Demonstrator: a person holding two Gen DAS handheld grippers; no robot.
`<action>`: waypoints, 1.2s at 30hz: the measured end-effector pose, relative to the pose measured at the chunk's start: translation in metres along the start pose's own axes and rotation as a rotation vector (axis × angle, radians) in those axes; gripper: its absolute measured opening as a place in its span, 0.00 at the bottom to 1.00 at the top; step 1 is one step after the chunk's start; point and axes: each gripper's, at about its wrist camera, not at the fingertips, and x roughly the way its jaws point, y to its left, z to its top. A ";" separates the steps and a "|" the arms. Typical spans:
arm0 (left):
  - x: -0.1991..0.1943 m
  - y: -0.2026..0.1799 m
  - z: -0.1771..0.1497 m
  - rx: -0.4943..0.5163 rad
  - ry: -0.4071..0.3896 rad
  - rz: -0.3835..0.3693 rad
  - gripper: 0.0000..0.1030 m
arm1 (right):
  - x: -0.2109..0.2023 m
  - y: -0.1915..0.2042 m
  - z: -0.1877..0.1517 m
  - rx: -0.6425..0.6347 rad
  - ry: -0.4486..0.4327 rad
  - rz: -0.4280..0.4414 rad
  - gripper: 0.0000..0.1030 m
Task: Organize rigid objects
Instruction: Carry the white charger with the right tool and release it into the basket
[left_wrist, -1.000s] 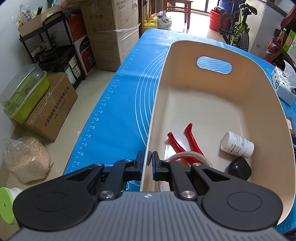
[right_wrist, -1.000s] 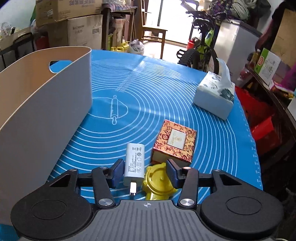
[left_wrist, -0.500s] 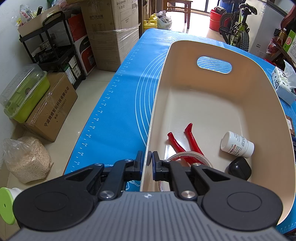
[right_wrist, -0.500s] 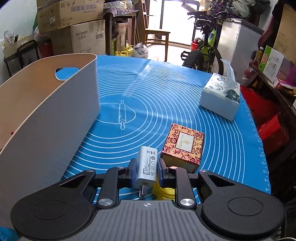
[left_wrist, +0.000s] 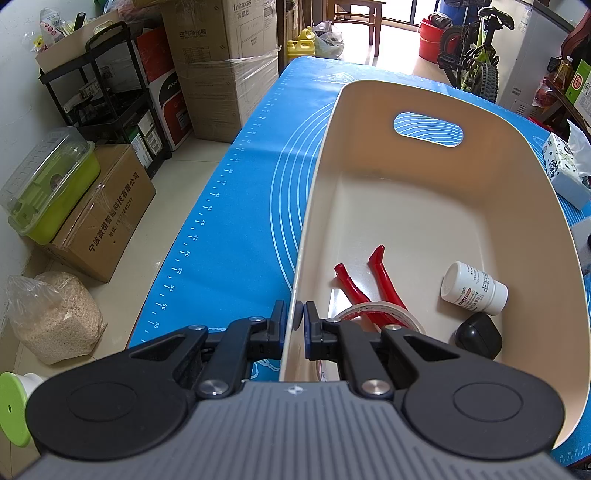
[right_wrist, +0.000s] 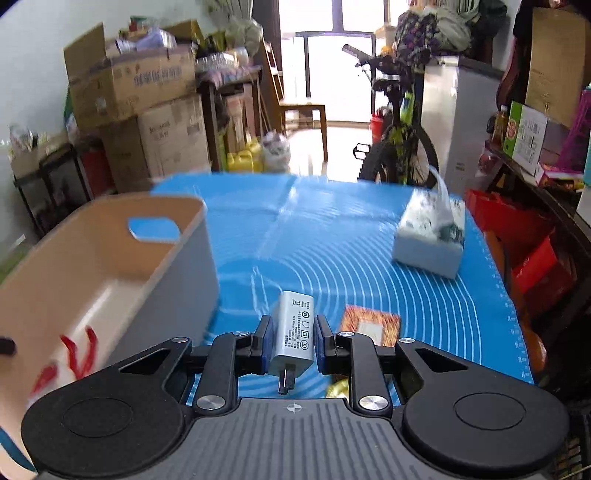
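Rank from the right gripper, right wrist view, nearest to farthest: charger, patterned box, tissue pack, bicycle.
1. Charger: clamped in the right gripper.
2. Patterned box: on the mat just ahead, slightly right.
3. Tissue pack: far right of the mat.
4. Bicycle: on the floor beyond the table.

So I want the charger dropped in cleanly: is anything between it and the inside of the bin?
Only the bin wall nearest the right gripper, which grips the charger; it must pass over that rim. Inside, pliers, tape, a bottle and a black object lie at the near end; the far floor is bare.
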 end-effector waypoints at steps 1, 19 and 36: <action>0.000 0.000 0.000 -0.001 0.000 0.000 0.11 | -0.004 0.002 0.003 0.005 -0.017 0.005 0.31; 0.000 0.000 -0.001 0.004 -0.001 0.003 0.11 | -0.038 0.081 0.026 -0.033 -0.129 0.207 0.31; -0.001 -0.001 -0.001 0.005 -0.001 0.005 0.11 | -0.010 0.149 -0.011 -0.266 0.112 0.286 0.31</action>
